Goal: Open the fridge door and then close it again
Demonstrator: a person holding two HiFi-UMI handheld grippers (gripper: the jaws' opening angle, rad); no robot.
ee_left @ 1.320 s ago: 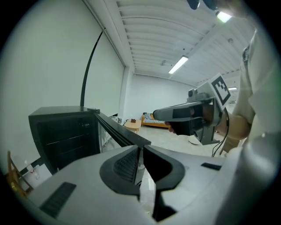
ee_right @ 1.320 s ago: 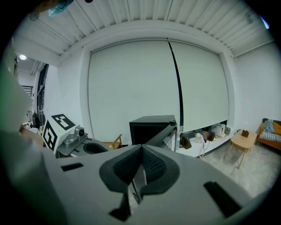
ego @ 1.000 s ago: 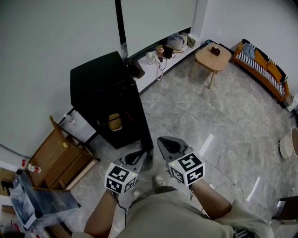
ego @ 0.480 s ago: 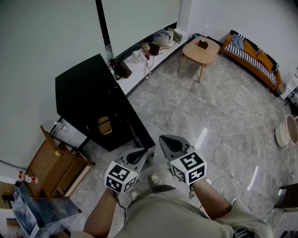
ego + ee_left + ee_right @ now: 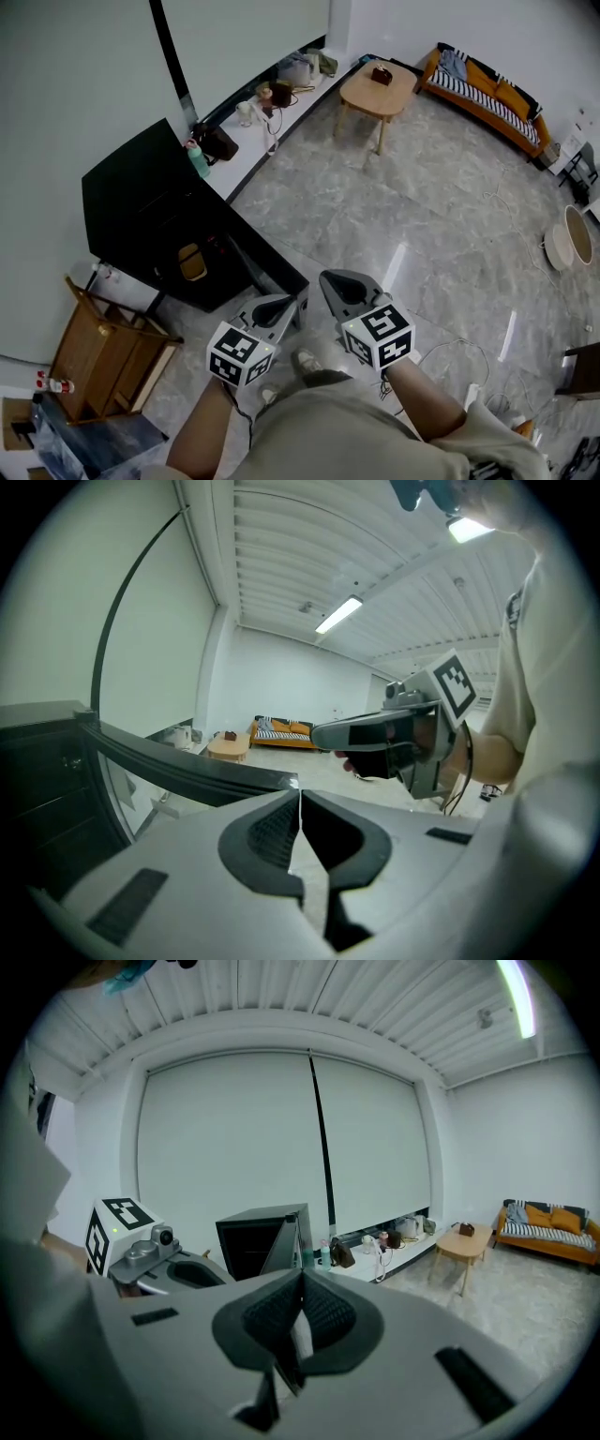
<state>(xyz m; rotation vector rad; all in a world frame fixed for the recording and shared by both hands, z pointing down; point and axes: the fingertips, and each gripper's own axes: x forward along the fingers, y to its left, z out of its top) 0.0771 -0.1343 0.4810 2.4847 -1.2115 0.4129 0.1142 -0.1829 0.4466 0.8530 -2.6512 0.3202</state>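
Two hand-held grippers were in use: the left hand-held gripper [image 5: 284,306] and the right hand-held gripper [image 5: 330,281], each with jaws together and holding nothing. One black fridge [image 5: 141,202] stood at frame left. Its one door [image 5: 270,270] stood open, near the left hand-held gripper. Judged step: closing. The next move called for pushing the door shut.
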